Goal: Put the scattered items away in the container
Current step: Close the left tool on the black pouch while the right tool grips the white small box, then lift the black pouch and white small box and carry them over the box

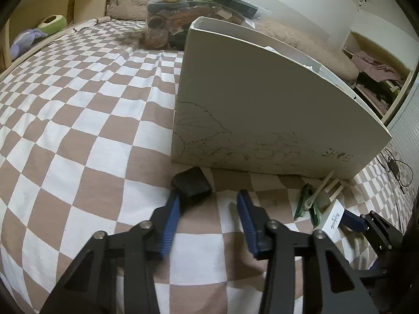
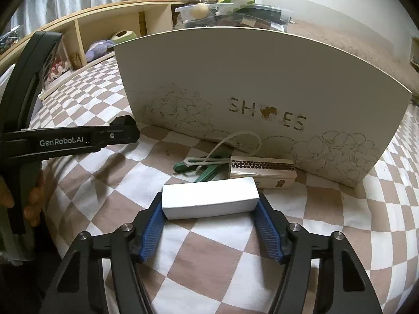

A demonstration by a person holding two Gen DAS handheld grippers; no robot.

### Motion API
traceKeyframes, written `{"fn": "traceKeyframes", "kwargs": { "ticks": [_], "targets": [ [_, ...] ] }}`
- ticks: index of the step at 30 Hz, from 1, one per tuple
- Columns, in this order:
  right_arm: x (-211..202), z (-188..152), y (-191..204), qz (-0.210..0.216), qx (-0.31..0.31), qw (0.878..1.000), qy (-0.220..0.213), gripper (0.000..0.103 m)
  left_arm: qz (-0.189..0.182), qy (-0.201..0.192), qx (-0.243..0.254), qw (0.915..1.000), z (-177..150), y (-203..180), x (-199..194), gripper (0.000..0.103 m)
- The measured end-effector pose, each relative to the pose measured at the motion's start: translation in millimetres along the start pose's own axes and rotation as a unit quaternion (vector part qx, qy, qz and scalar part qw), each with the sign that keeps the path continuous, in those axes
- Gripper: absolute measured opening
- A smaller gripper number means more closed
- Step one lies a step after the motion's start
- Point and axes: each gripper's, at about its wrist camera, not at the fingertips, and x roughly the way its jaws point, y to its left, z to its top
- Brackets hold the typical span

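Left tool (image 1: 208,204): fingers apart, low over the checkered bedspread (image 1: 78,120); a black pad (image 1: 191,181) lies at its left fingertip, just beside the shoe box (image 1: 262,104). Right tool (image 2: 210,204): fingers spread, bracketing the ends of a white carton (image 2: 209,201); whether it grips, I cannot tell. Matchbox (image 2: 262,168), green clip (image 2: 207,170) and white cable tie (image 2: 235,144) lie against the box front.

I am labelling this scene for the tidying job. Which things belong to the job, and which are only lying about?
Belong to the job:
white shoe box
small white carton
matchbox
green clip
white cable tie
small black block

Only lying about:
clear plastic tub
plush avocado
purple plush
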Motion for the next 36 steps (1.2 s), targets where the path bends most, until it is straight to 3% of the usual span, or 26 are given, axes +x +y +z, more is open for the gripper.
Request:
{"fn": "traceKeyframes", "kwargs": {
  "ticks": [5, 12, 15, 17, 19, 26, 32, 36],
  "targets": [
    [-2, 1, 0, 0.008, 0.004, 1.000, -0.002, 0.067, -0.005, 0.002, -0.001, 1.0000, 1, 0, 1, 0.019],
    [-8, 2, 2, 0.027, 0.012, 1.000, -0.008, 0.067, 0.007, 0.003, -0.006, 0.9999, 0, 1, 2, 0.019],
    [-8, 3, 2, 0.031, 0.016, 0.999, -0.006, 0.067, 0.008, 0.001, -0.006, 0.9999, 0, -1, 2, 0.030],
    [-9, 4, 2, 0.034, 0.018, 0.999, -0.005, 0.067, 0.012, -0.004, -0.001, 0.9999, 2, -5, 1, 0.045],
    [-9, 4, 2, 0.037, 0.019, 0.999, -0.005, 0.067, 0.020, -0.008, 0.006, 0.9997, 4, -10, 3, 0.051],
    [-10, 3, 0, 0.042, 0.025, 0.999, -0.004, 0.067, 0.033, -0.010, -0.018, 0.9992, 14, -6, 14, 0.051],
    [-14, 4, -2, 0.048, 0.031, 0.998, -0.010, 0.067, 0.029, -0.012, -0.039, 0.9987, 12, 7, 10, 0.026],
    [-19, 4, -3, 0.047, 0.035, 0.998, -0.016, 0.067, 0.020, -0.014, -0.037, 0.9990, 8, 7, 3, 0.024]
  ]
}}
